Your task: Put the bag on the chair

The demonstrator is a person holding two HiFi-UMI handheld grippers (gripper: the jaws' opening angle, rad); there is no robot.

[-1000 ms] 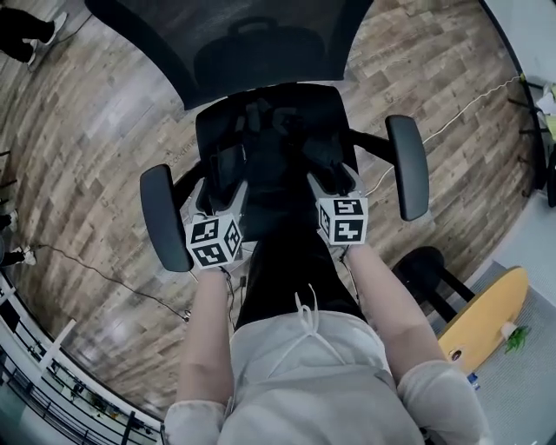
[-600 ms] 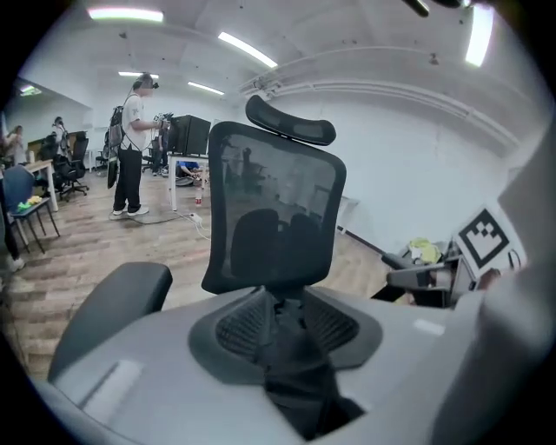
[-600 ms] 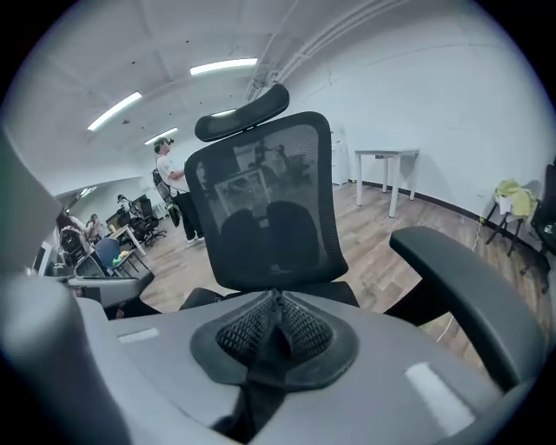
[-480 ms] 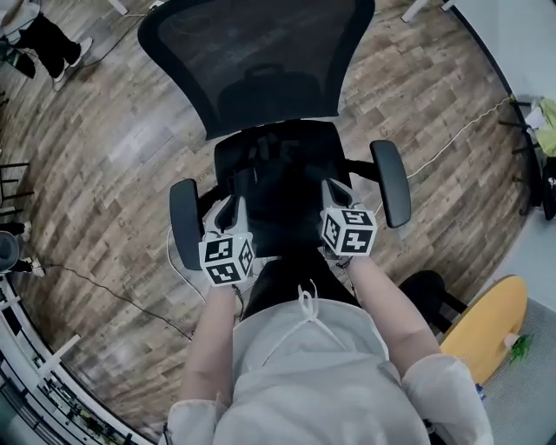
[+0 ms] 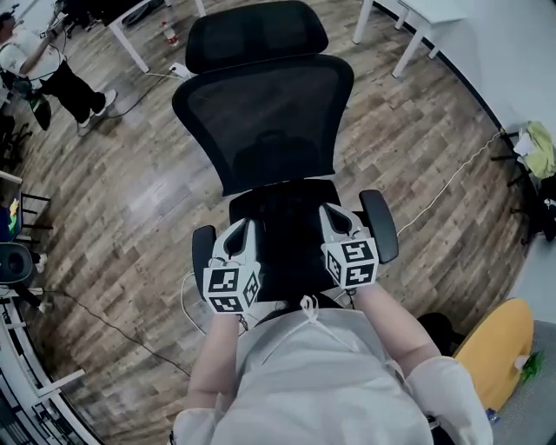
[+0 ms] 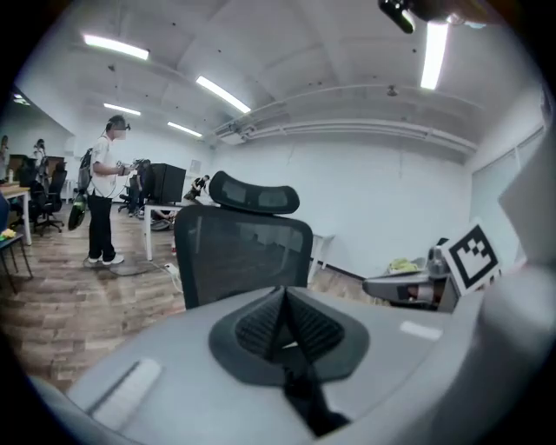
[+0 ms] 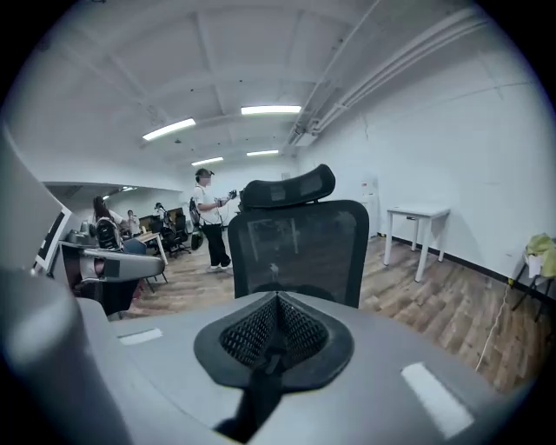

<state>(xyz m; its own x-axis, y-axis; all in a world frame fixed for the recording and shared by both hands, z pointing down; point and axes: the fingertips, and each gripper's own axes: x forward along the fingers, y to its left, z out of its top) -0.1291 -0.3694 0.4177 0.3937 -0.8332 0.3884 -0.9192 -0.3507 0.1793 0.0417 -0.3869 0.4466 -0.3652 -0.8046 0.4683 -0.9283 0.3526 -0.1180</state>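
A black office chair with a mesh back and a headrest stands in front of me. On its seat lies the black bag, hard to tell apart from the black cushion. My left gripper hovers by the seat's front left and my right gripper by its front right. Both are shut, with nothing between the pads. The left gripper view looks level past its closed jaws at the chair back. The right gripper view shows that same chair back. The bag is out of both gripper views.
The armrests flank my grippers. A person stands at the far left near a white desk. Another white table is at the back right. A cable runs over the wood floor and a yellow board lies at the lower right.
Both grippers have come back from over the bag to the seat's front edge and their jaws have closed. My view has pulled back, so the whole chair back and headrest show.
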